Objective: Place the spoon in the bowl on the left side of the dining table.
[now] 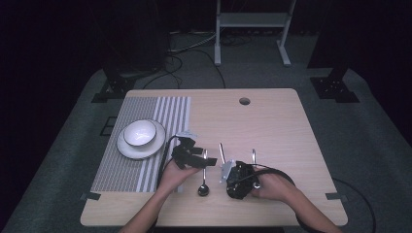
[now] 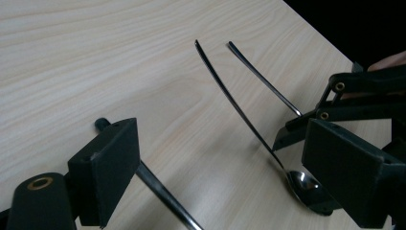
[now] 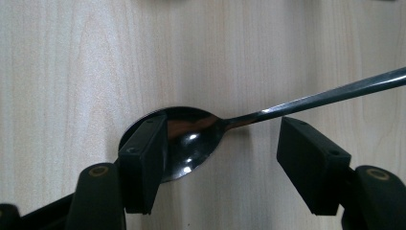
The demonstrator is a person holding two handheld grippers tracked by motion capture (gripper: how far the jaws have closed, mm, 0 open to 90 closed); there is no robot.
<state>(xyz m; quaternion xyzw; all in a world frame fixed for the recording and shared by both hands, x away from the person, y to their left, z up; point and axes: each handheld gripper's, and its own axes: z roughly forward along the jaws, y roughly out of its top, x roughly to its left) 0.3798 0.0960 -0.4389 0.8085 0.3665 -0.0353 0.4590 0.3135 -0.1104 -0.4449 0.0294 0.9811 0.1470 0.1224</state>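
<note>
Three pieces of metal cutlery lie side by side on the wooden table (image 1: 272,126). The left spoon (image 1: 203,188) shows its bowl near the front edge; its dark handle (image 2: 158,189) runs under one jaw of my left gripper (image 1: 204,161) (image 2: 225,158), which stands open over it. My right gripper (image 1: 232,175) (image 3: 225,139) is open, its jaws on either side of the middle spoon's bowl (image 3: 189,139) (image 2: 304,184), not clamped. That spoon's handle (image 1: 222,151) points away. A third handle (image 1: 253,155) (image 2: 263,79) lies further right, its head hidden.
A striped placemat (image 1: 160,111) covers the table's left part, with a white plate (image 1: 127,150) and a bowl (image 1: 140,133) on it. A cable hole (image 1: 244,101) sits near the far edge. Both forearms come in from the front edge.
</note>
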